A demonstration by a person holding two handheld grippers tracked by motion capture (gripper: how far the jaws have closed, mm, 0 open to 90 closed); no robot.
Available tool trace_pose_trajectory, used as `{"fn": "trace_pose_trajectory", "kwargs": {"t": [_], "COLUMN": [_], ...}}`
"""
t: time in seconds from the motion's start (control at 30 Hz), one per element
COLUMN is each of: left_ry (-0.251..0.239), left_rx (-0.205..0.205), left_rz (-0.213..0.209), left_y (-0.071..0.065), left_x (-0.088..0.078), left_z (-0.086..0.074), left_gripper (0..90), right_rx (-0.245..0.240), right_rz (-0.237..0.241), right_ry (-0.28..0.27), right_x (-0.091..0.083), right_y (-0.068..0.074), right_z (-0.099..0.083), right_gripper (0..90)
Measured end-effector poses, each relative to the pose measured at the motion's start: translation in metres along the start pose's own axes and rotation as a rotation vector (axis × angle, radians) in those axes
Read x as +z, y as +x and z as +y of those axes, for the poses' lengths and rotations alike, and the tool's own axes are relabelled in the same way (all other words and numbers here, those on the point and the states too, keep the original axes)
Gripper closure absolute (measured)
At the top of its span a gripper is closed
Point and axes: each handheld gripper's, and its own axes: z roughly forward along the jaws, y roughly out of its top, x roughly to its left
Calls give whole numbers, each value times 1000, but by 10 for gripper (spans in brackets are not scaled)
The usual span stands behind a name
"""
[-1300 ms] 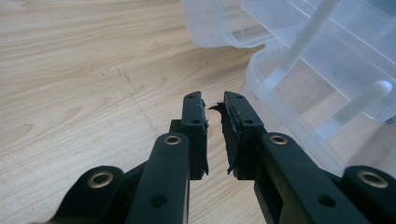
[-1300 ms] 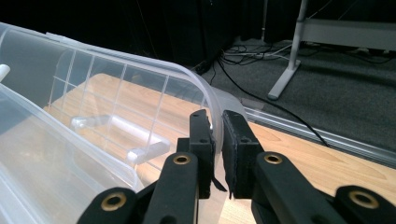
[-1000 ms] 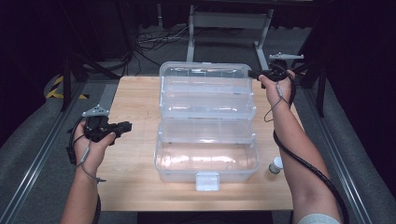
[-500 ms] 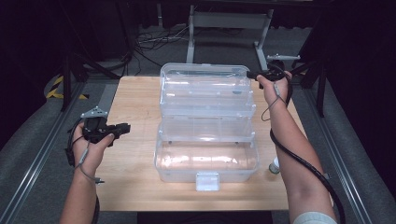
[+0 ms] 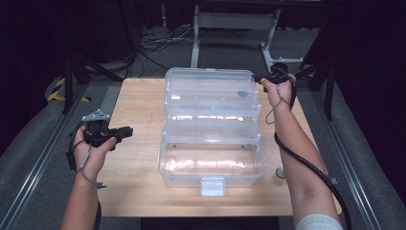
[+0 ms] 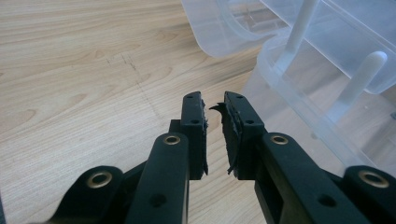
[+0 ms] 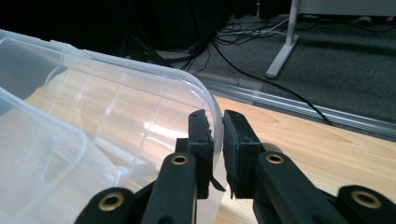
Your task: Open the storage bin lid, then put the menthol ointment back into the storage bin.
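A clear plastic tiered box stands open in the middle of the wooden table, its trays stepped back toward the raised lid. My right gripper is at the lid's far right corner. In the right gripper view its jaws have just been closing, and the gripper now pinches the lid's curved rim. My left gripper hovers over bare wood left of the box. In the left gripper view it shows a narrow gap with nothing between the pads, and the box wall lies ahead to the right.
A small white bottle stands on the table by my right forearm. The box's front latch faces the near edge. Cables and a metal stand's legs lie on the floor beyond the table.
My right hand has sunk a little at the lid's far corner, and the lid's top edge sits slightly lower. The left hand has not moved.
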Motion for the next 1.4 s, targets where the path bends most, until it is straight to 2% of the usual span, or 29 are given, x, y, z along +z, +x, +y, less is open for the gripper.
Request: {"fn": "trace_pose_trajectory", "kwargs": {"t": [0.03, 0.07, 0.17, 0.3, 0.43, 0.6, 0.63, 0.83, 1.0, 1.03, 1.07, 1.1, 1.27, 1.4], "left_ry": [2, 3, 8, 10, 10, 8, 8, 8, 11, 14, 14, 14, 21, 25], "left_rx": [1, -1, -3, 1, -1, 10, 10, 24, 36, 46, 53, 53, 60, 63], "left_rz": [1, 1, 0, -4, -5, -17, -17, -32, -47, -51, -57, -57, -65, -60], "left_y": [1, 1, 2, 1, 1, 1, 1, -1, -4, -5, -7, -7, -9, -12], "left_x": [0, 1, 3, 4, 6, 9, 9, 14, 16, 17, 18, 18, 19, 20], "left_z": [0, 0, 0, 0, 1, 6, 6, 12, 17, 18, 20, 20, 22, 22], "left_gripper": [790, 790, 790, 789, 785, 769, 763, 744, 708, 708, 679, 666, 605, 549], "right_rx": [-13, 2, -2, 24, 22, -4, -4, -41, -85, -85, -104, -104, -132, -165], "right_rz": [-10, 23, -3, 0, 14, 50, 50, 73, 86, 86, 92, 92, 111, 125], "right_ry": [-5, -8, 9, -3, -15, -64, -64, -93, -96, -96, -104, -104, -108, -87], "right_x": [-1, -2, -2, -2, -6, -24, -24, -50, -75, -75, -87, -87, -113, -131], "right_y": [-1, -4, -9, -12, -11, -3, -3, 6, 13, 13, 15, 15, 19, 24], "right_z": [0, 0, -4, -9, -7, 1, 1, 6, 3, 3, 1, 1, -4, -12], "right_gripper": [900, 900, 900, 900, 899, 775, 775, 627, 569, 569, 552, 552, 485, 448]}}
